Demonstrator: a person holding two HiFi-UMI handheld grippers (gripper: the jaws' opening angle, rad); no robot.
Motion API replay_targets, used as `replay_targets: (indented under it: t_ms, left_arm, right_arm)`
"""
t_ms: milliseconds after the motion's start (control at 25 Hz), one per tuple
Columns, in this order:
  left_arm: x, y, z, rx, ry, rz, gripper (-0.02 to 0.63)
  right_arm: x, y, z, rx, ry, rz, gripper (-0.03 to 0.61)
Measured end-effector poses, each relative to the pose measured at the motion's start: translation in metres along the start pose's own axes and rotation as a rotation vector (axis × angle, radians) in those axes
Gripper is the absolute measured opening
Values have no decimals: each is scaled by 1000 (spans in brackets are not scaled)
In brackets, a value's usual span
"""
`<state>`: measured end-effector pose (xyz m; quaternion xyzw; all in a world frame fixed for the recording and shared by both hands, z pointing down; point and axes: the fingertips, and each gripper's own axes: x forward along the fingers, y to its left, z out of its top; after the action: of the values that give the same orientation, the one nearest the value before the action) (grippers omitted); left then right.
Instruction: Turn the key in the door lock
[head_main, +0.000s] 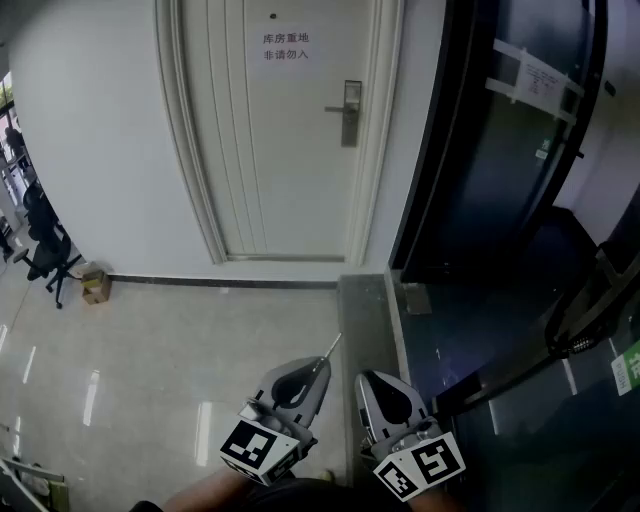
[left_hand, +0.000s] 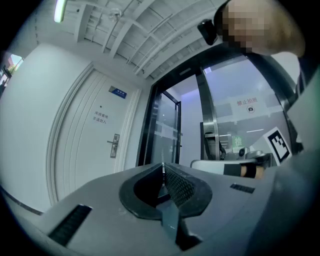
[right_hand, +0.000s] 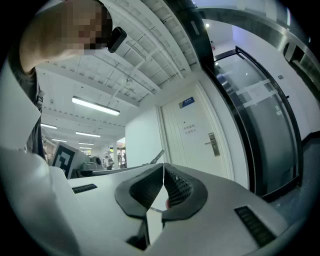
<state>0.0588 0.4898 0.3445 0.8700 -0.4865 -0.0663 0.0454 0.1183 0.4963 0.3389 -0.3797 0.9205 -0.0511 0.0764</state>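
Observation:
A white door stands shut ahead, with a metal lock plate and lever handle on its right side. The lock also shows small in the left gripper view and the right gripper view. My left gripper is low in the head view, far from the door, shut on a thin metal key whose blade sticks out past the tips. My right gripper sits just to its right, shut with nothing seen between its jaws. The key blade shows beside it.
A paper sign hangs on the door. A dark glass door fills the right side. An office chair and a small cardboard box stand by the wall at the left. Glossy tiles lie between me and the door.

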Motion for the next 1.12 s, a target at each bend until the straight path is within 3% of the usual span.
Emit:
replay_targets:
  t_ms: [240,480,1120]
  left_arm:
    - [27,-1,1,21,-7,-7,8]
    - [51,25,-6,28,-2,7,8]
    - [170,194,13,-53,-37,-46,8]
  right_arm:
    - [7,-22,6,2,-23,0,15]
    - [36,-40,-4,17,-9,6,15]
    - [218,-114,-1,-22,-22,-64,15]
